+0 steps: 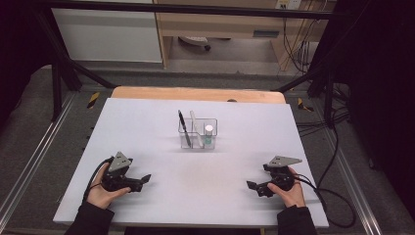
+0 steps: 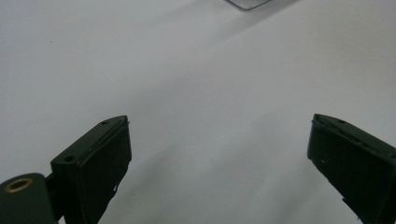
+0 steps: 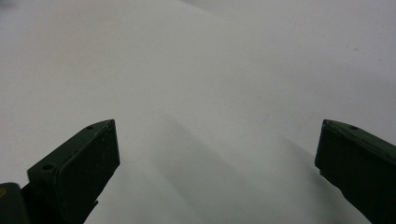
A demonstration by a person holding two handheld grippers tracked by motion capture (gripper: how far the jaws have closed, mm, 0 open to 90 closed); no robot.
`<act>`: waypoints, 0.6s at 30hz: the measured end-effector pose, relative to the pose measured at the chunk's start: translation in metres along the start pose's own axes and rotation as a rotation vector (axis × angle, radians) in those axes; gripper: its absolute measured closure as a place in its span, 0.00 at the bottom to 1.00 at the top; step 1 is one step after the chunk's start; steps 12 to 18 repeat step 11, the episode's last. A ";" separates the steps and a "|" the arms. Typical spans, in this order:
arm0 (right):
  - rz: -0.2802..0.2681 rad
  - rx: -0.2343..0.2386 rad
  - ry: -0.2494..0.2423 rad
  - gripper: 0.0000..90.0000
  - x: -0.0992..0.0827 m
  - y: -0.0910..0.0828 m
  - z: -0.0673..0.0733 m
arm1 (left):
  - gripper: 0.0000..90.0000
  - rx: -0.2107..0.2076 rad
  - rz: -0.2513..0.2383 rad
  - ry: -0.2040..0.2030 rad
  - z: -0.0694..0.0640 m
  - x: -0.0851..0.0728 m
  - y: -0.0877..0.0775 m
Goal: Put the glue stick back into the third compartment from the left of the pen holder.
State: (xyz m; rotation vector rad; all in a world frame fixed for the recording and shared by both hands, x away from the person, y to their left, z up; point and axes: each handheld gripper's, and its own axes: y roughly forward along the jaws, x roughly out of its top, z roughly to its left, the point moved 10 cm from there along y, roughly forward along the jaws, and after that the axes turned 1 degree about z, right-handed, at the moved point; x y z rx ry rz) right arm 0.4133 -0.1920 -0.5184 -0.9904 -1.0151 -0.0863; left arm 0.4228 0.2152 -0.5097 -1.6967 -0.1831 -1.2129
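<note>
Both grippers' fingers [image 2: 93, 163] wide apart, empty

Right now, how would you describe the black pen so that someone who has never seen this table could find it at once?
Start from the white table and find the clear plastic organizer standing near its middle, slightly toward the far edge. The black pen stands in its left compartment, leaning toward the far left. It is the only dark item there: beside it stands a pale flat stick, and the right compartment holds a white-capped tube.

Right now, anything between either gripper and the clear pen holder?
Nothing visible. Bare white table lies between the left gripper, the right gripper and the clear holder with its black pen. Both grippers are open.
</note>
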 end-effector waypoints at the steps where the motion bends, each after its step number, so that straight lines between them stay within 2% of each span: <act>1: 0.001 -0.001 0.002 0.01 0.000 0.000 0.000 | 0.07 0.000 -0.004 -0.004 0.001 -0.001 -0.001; 8: -0.003 0.004 0.003 0.01 0.000 -0.001 0.001 | 0.07 0.003 0.006 -0.016 0.006 -0.009 -0.002; 18: -0.005 0.005 0.003 0.01 0.000 -0.001 0.001 | 0.07 0.001 0.010 -0.015 0.006 -0.010 -0.001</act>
